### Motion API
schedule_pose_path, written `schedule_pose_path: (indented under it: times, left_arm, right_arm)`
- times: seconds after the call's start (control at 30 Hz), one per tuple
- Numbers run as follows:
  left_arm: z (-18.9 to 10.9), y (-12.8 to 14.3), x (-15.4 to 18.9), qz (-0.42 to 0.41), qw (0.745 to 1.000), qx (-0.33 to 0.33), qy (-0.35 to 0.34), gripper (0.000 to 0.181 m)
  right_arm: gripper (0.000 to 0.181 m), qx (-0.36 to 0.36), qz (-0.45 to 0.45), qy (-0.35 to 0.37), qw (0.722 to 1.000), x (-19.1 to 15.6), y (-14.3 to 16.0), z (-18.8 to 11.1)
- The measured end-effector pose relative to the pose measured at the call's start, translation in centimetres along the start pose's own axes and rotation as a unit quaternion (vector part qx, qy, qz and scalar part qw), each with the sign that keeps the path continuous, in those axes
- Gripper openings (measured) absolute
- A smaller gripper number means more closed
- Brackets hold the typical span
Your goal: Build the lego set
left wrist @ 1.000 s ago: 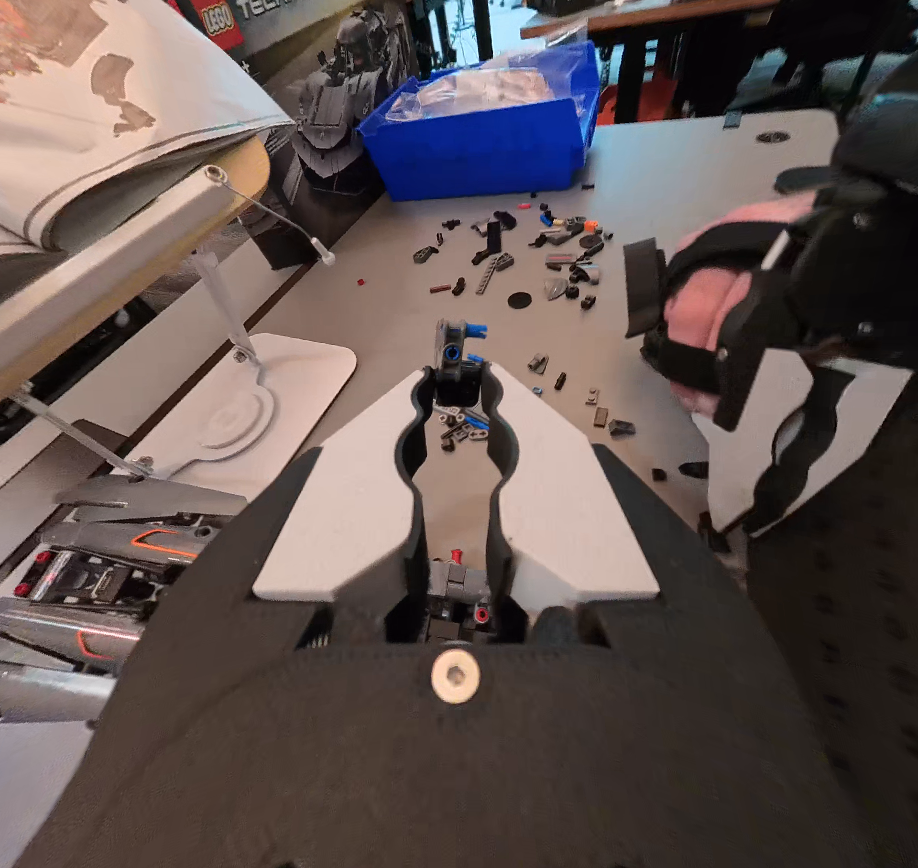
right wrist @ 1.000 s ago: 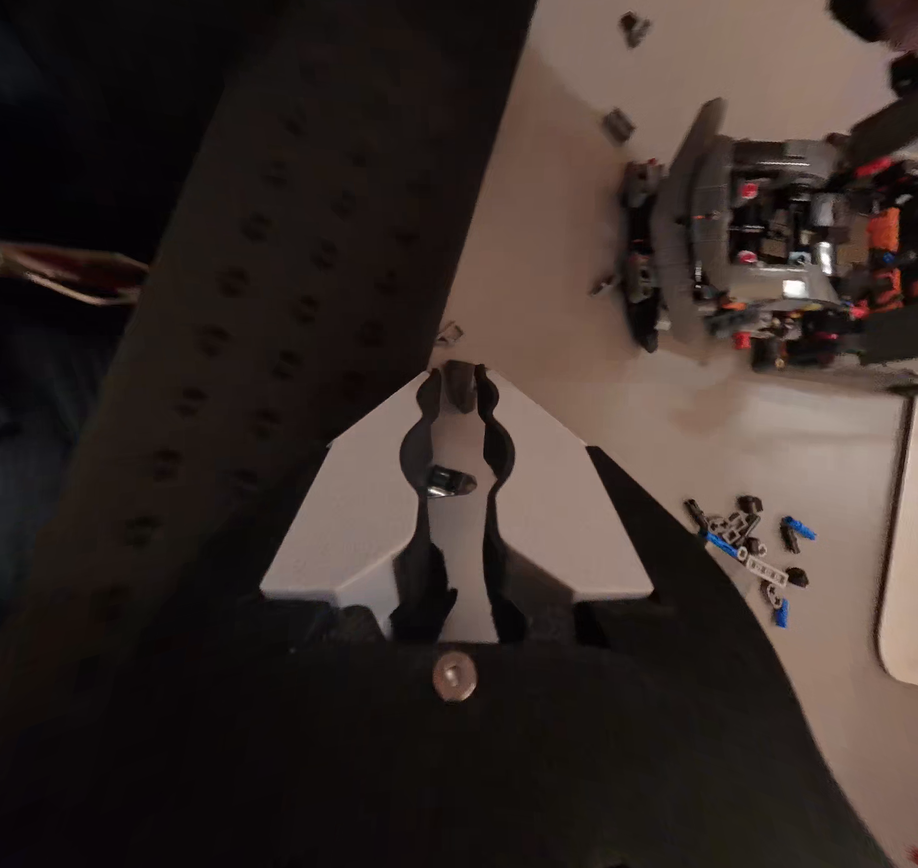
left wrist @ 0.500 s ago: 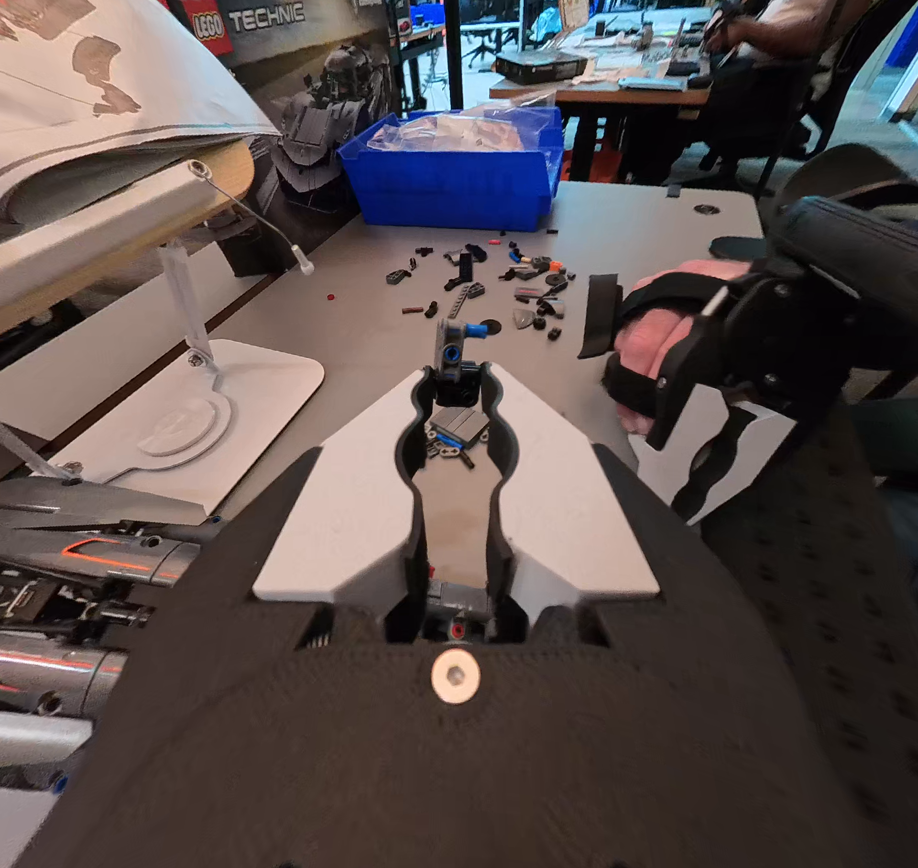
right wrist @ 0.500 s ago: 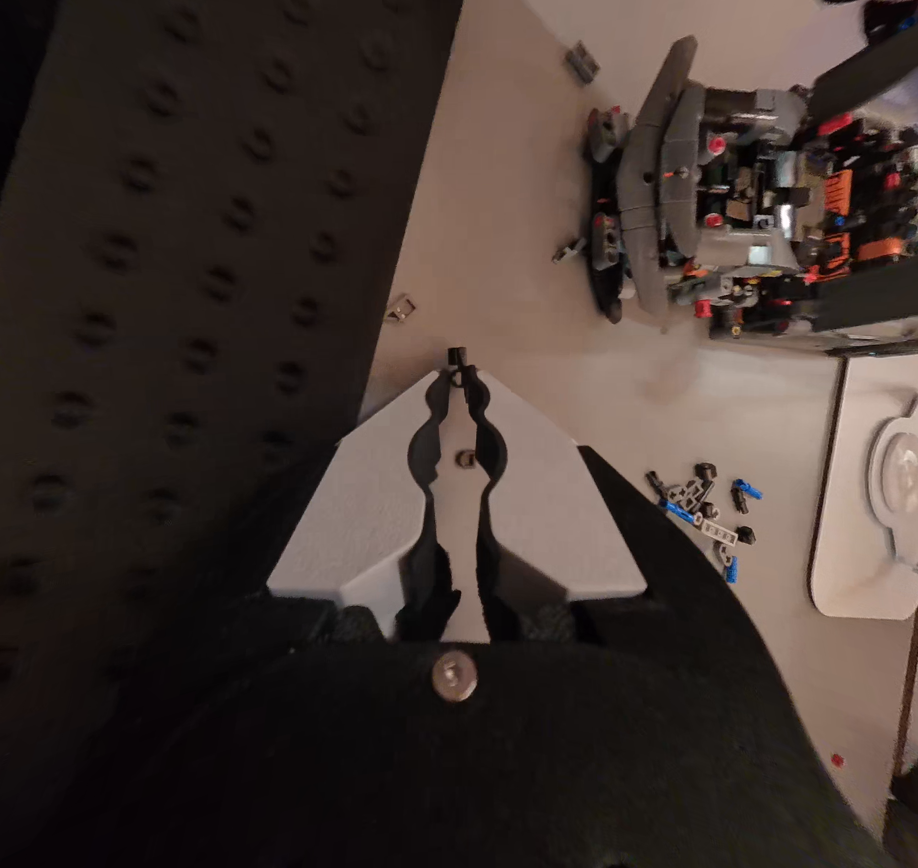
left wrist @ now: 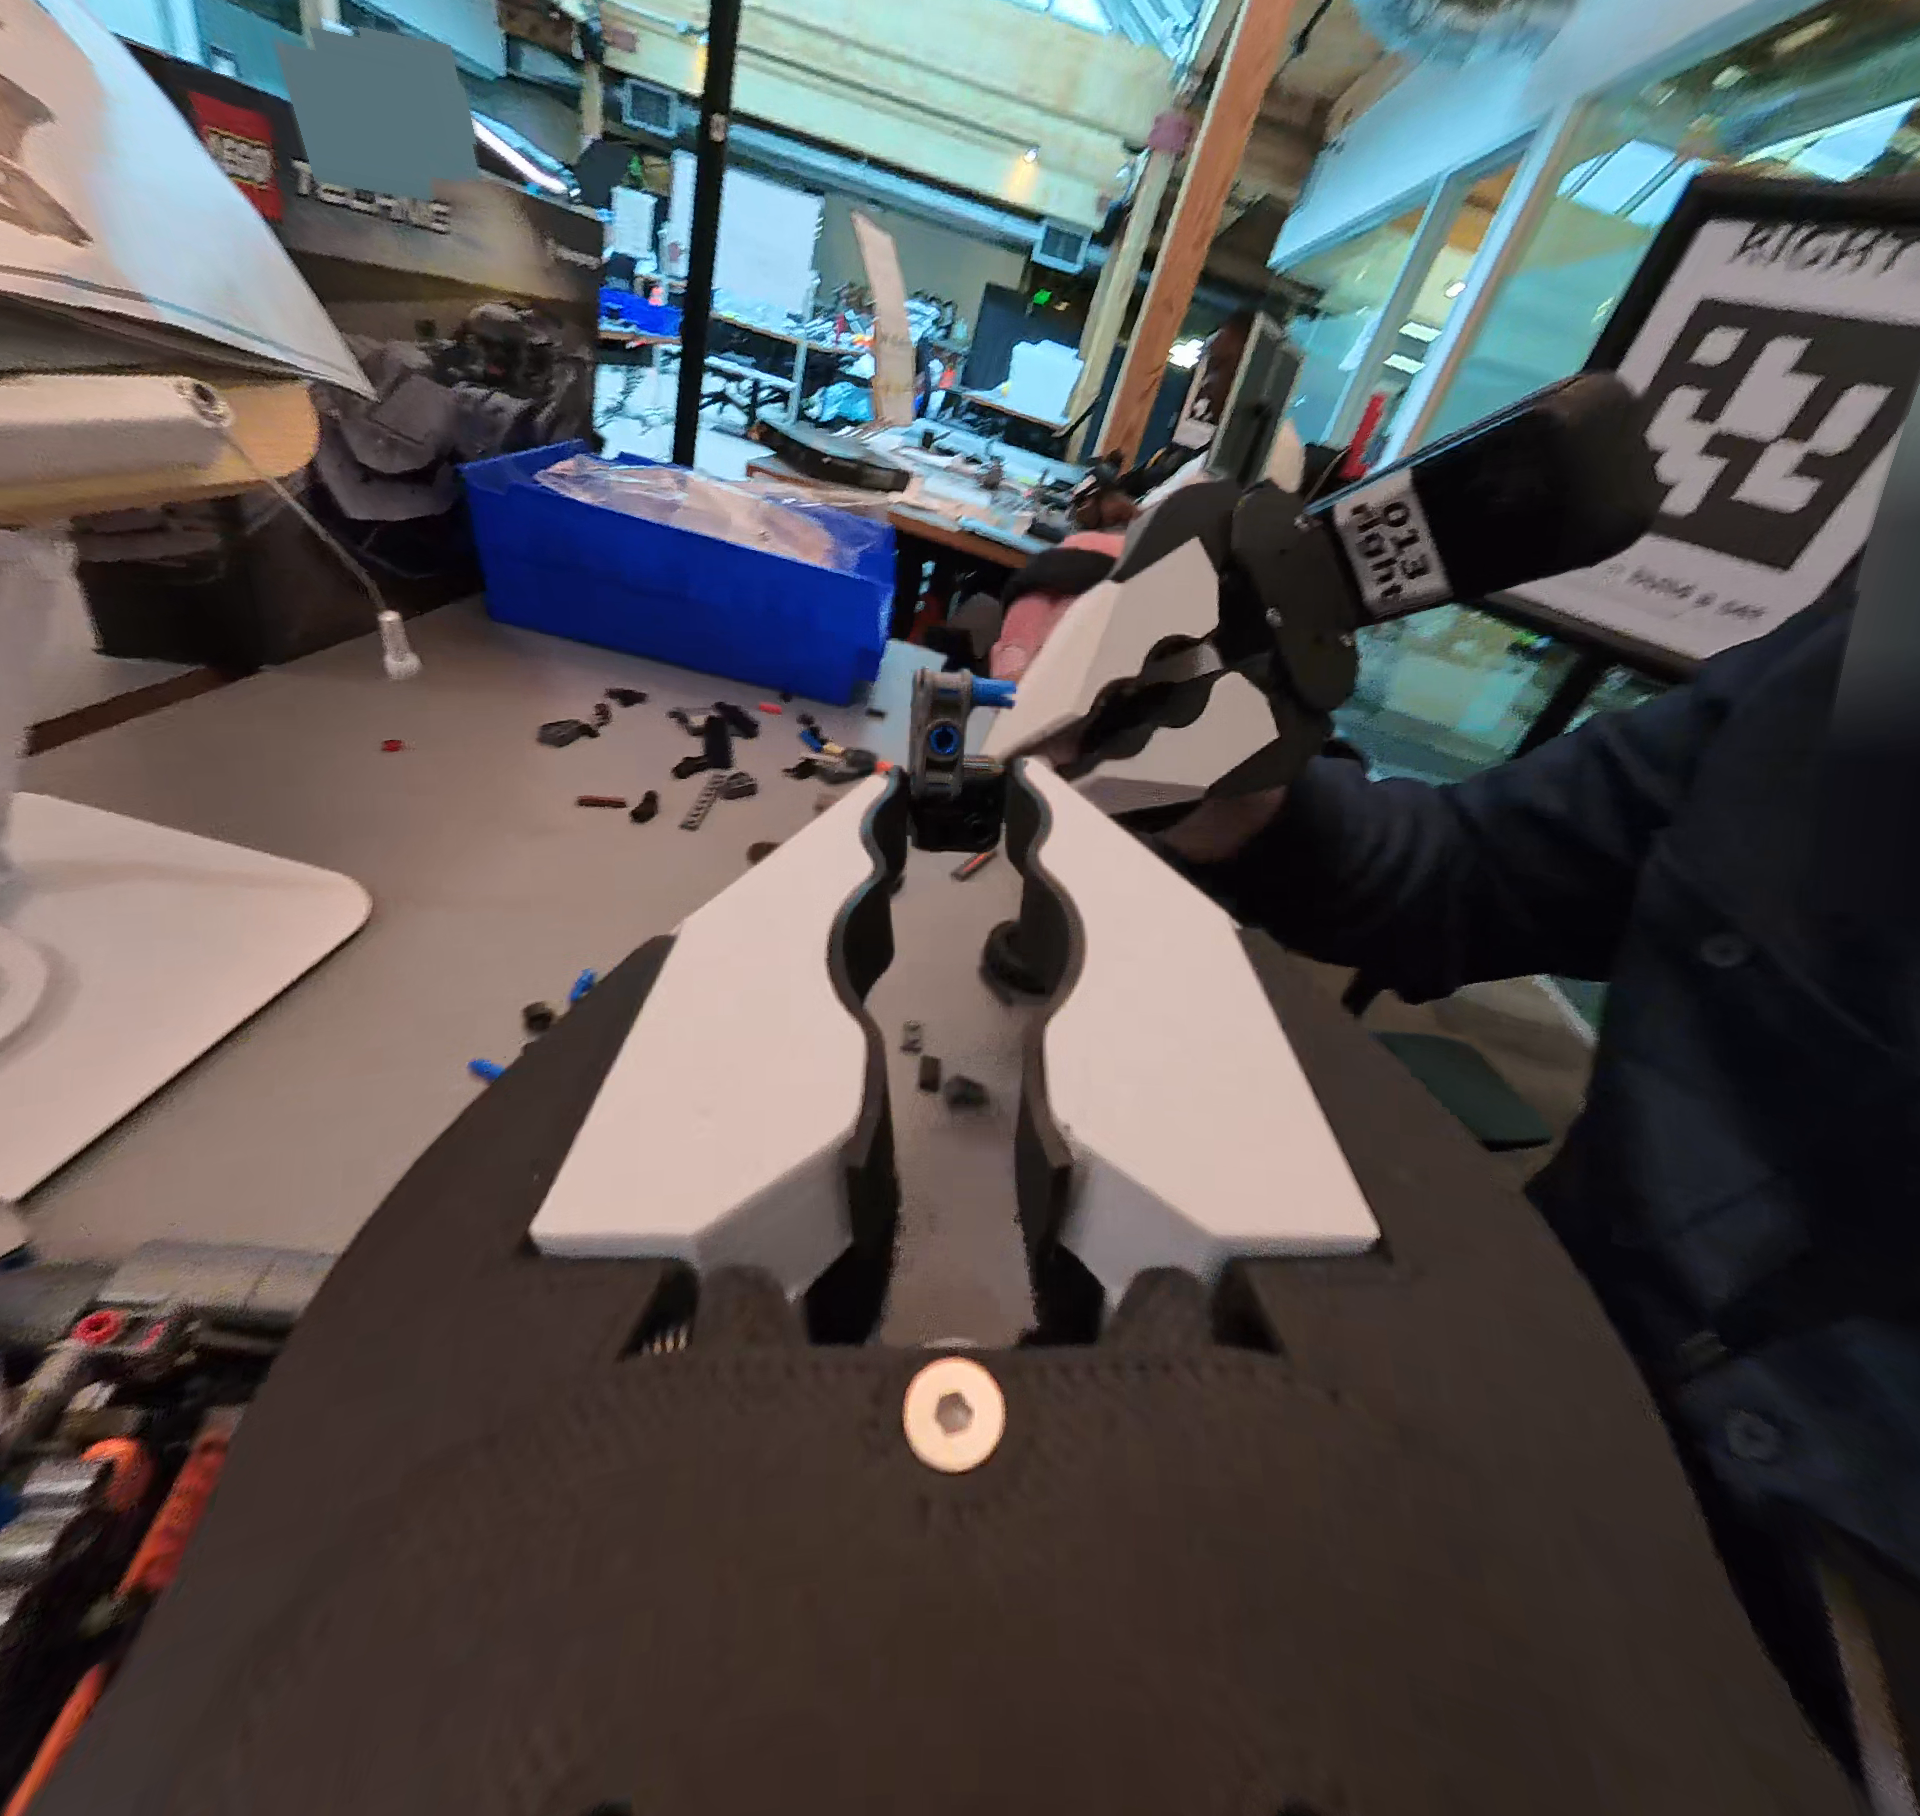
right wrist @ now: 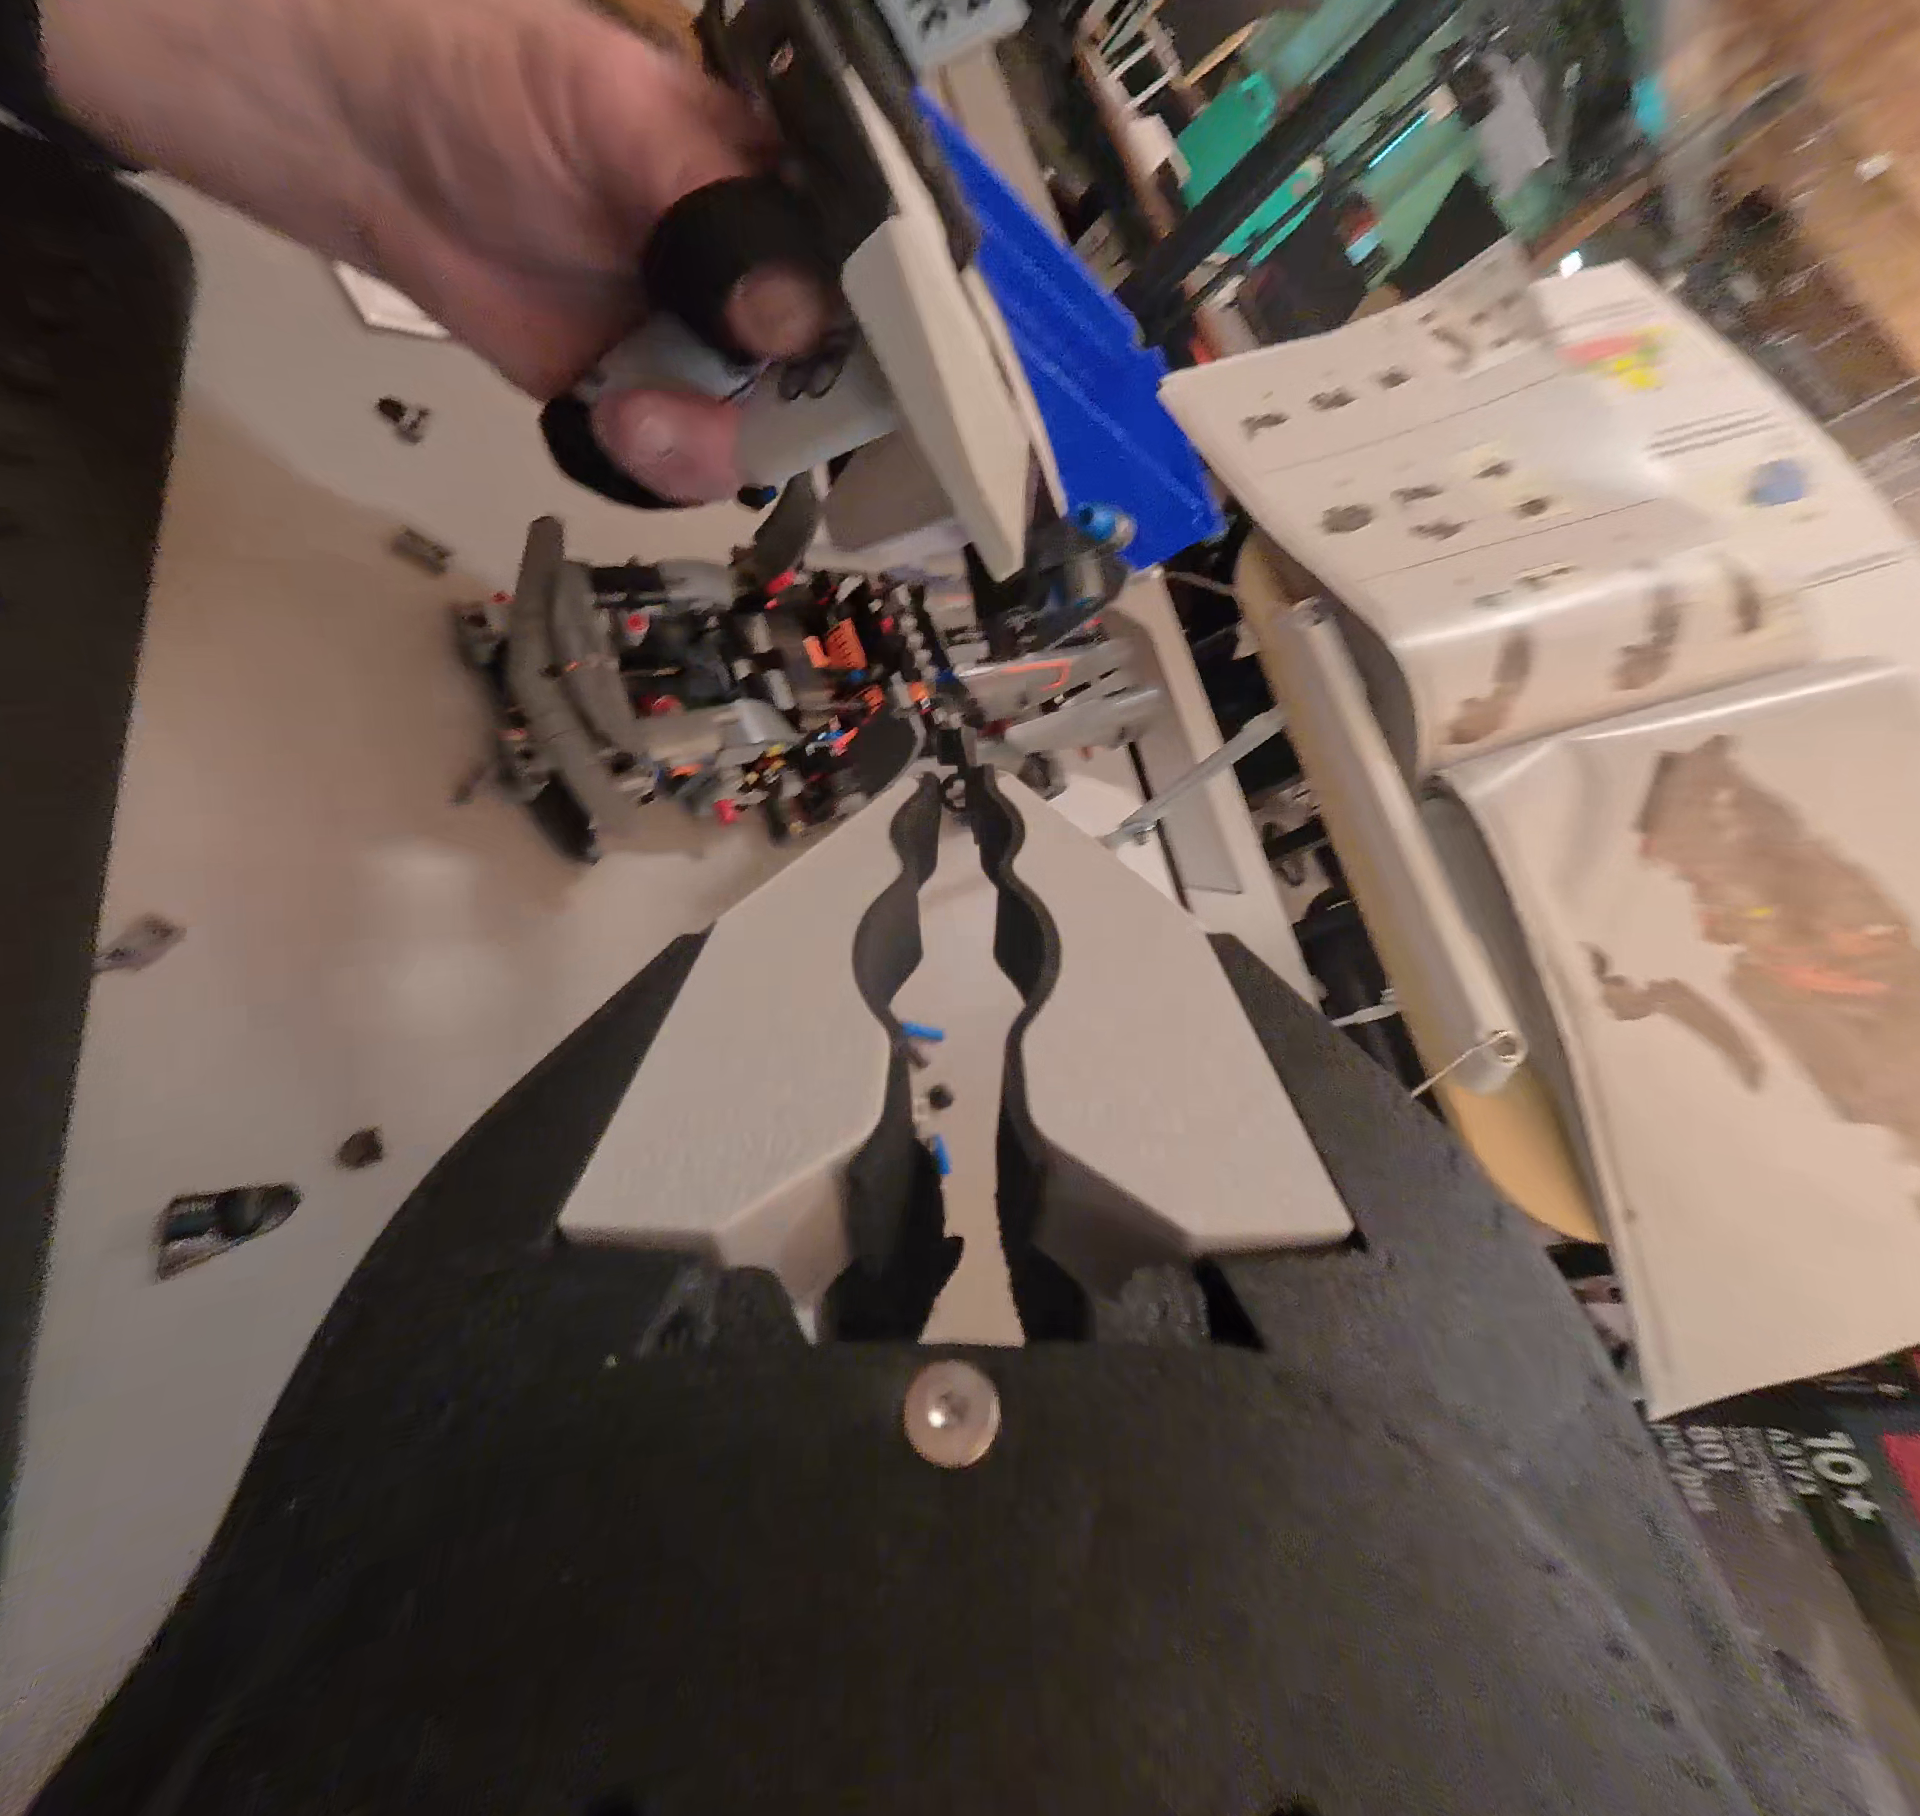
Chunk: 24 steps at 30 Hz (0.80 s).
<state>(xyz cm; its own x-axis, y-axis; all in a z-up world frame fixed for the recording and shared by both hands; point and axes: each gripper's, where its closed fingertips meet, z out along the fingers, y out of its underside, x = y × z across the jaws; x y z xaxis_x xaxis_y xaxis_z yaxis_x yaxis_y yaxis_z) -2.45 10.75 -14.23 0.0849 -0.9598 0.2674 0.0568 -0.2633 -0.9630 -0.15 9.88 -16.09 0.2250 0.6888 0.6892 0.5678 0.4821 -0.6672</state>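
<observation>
My left gripper (left wrist: 951,792) is shut on a small sub-assembly (left wrist: 940,722), a black block with a grey piece and blue pins on top, held up above the table. My right gripper (right wrist: 958,798) is shut on a small black pin (right wrist: 954,756). In the left wrist view the right gripper (left wrist: 1016,753) comes in from the right, its tips right beside the sub-assembly. In the right wrist view the left gripper (right wrist: 1023,548) and the hand holding it are at the top, with the sub-assembly (right wrist: 1081,561) at its tips. The large grey, black and orange model (right wrist: 727,686) lies on the table below.
Loose pieces (left wrist: 717,740) lie scattered on the grey table (left wrist: 436,831) before a blue bin (left wrist: 675,571). A white book stand base (left wrist: 156,935) with an open instruction book (right wrist: 1558,540) stands at the left. The set's box (left wrist: 416,332) is behind. A dark sleeve (left wrist: 1610,883) is at the right. Tip to tip, the grippers are about 4 cm apart.
Both grippers have risen from the table. The right gripper, with the black pin, has swung up from the table edge to the left gripper's sub-assembly. The left gripper keeps its hold.
</observation>
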Motion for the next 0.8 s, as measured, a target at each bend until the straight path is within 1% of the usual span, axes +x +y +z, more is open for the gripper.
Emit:
schedule_pose_path:
  times: [0.07,0.13,0.27,0.47,0.8]
  left_arm:
    - [-0.06,-0.45,0.55,-0.020,0.999,0.018,0.029,0.015]
    - [-0.08,-0.53,0.67,-0.029,0.998,0.023,0.040,0.015]
    - [0.16,0.05,0.54,-0.020,0.999,0.010,0.035,0.015]
    - [0.51,0.16,0.41,-0.016,1.000,0.006,0.024,0.015]
    - [0.91,0.18,0.50,-0.021,0.999,0.007,0.025,0.015]
  right_arm:
    - [0.004,0.013,-0.008,0.009,1.000,0.36,-0.66,0.06]
    - [0.004,0.020,-0.011,0.018,1.000,0.48,-0.87,0.20]
    - [0.004,0.028,-0.002,0.020,0.999,0.34,-0.63,0.38]
    - [0.004,0.040,0.000,0.030,0.999,0.52,-0.71,0.31]
    - [0.004,0.028,-0.017,0.046,0.998,0.58,-0.34,0.50]
